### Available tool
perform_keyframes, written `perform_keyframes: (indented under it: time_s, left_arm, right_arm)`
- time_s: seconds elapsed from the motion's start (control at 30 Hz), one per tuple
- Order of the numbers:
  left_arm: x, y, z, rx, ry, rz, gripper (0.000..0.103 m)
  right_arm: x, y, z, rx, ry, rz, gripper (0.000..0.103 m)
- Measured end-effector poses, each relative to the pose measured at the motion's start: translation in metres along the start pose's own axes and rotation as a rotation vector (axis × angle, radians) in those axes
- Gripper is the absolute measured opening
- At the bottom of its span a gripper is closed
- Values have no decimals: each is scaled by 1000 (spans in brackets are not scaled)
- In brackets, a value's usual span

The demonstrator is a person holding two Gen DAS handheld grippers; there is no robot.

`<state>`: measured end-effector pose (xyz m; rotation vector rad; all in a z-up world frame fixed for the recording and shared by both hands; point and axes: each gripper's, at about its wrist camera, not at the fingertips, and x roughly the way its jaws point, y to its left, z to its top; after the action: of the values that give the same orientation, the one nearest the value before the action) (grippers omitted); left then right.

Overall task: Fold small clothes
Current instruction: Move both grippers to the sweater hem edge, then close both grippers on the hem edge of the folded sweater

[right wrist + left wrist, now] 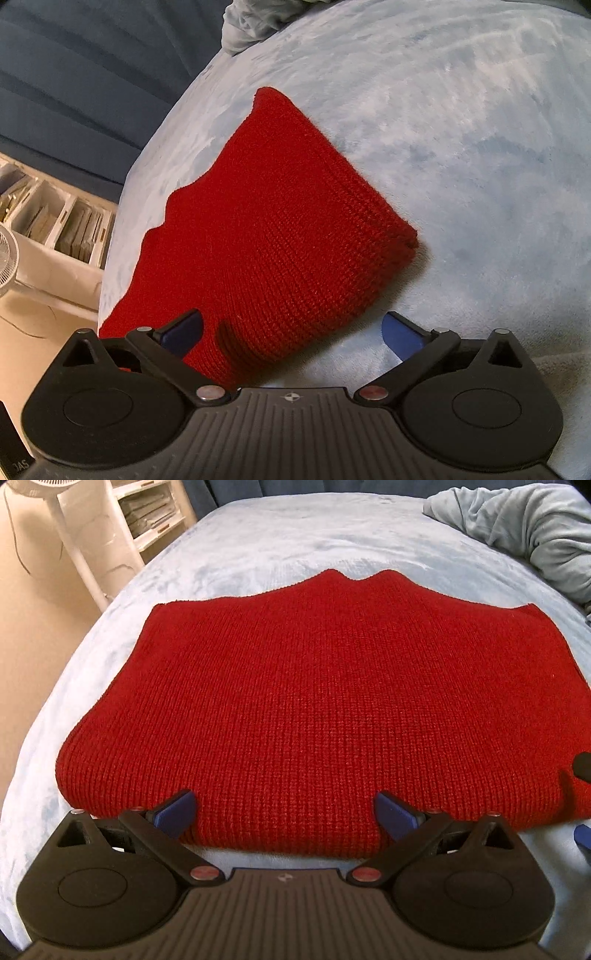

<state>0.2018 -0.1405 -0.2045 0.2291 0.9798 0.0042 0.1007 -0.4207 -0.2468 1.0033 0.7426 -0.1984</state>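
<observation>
A red knitted garment [280,709] lies folded flat on a bed covered with a pale blue fleece blanket [258,535]; its near edge is a rounded fold, its far edge wavy; the left gripper [284,812] hangs over that near fold with its jaws spread wide, the blue fingertips [177,808] set over the knit at either side, gripping nothing; whether they touch the fabric cannot be told. In the right wrist view the same garment [280,236] runs diagonally, its thick folded corner toward the right; the right gripper [295,332] stands fully open, one fingertip over the red knit, the other over bare blanket [461,147], nothing pinched between them. A crumpled grey-blue cloth [524,528] sits at the bed's far right; a white shelf unit [147,513] and a fan stand [77,554] are beside the bed.
</observation>
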Motion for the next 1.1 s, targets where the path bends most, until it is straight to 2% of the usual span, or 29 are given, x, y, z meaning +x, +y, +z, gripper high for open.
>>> perform_keyframes:
  time_s: [0.13, 0.3, 0.4, 0.5, 0.53, 0.57, 0.6, 0.63, 0.67, 0.73, 0.83, 0.93, 0.97, 1.03, 1.1]
  left_arm:
    - [-3, 2, -1, -6, 4, -7, 103]
    - [-8, 16, -1, -54, 26, -56, 103]
    - [-5, 25, -1, -72, 25, -73, 103]
    - [1, 27, -2, -67, 38, -74, 103]
    - [0, 29, -1, -68, 41, -81, 103]
    - [-2, 32, 1, -73, 42, -91, 103]
    - [-5, 36, 2, -86, 39, -100, 103]
    - [-10, 44, 3, -110, 30, -107, 103]
    - [-15, 56, 4, -145, 15, -110, 103]
    - [-24, 89, 3, -234, -12, -96, 103]
    - [-23, 151, -7, -397, -18, -29, 103]
    - [0, 209, -22, -506, 49, 25, 103]
    - [11, 224, -26, -524, 79, 4, 103]
    - [29, 243, -32, -525, 105, -112, 103]
    - [38, 249, -34, -508, 92, -159, 103]
  right_arm:
    - [0, -2, 1, 18, -1, 9, 103]
    - [-3, -8, 5, 86, -1, 26, 102]
    - [-5, -4, 7, 84, -1, 18, 102]
    - [-6, -8, 10, 138, -17, 55, 98]
    - [-5, -12, 12, 172, -21, 76, 86]
    - [-2, -16, 14, 208, -18, 84, 59]
    - [1, -22, 16, 251, -11, 82, 42]
    - [5, -31, 18, 313, 5, 94, 29]
    - [7, -38, 20, 357, 9, 120, 21]
    - [7, -43, 21, 397, 5, 144, 20]
    - [4, -30, 18, 344, -13, 87, 20]
    - [7, -21, 17, 339, -22, 7, 20]
    - [8, -18, 17, 330, -25, -21, 20]
    - [8, -2, 19, 283, -32, -104, 20]
    - [9, 19, 22, 197, -43, -198, 18]
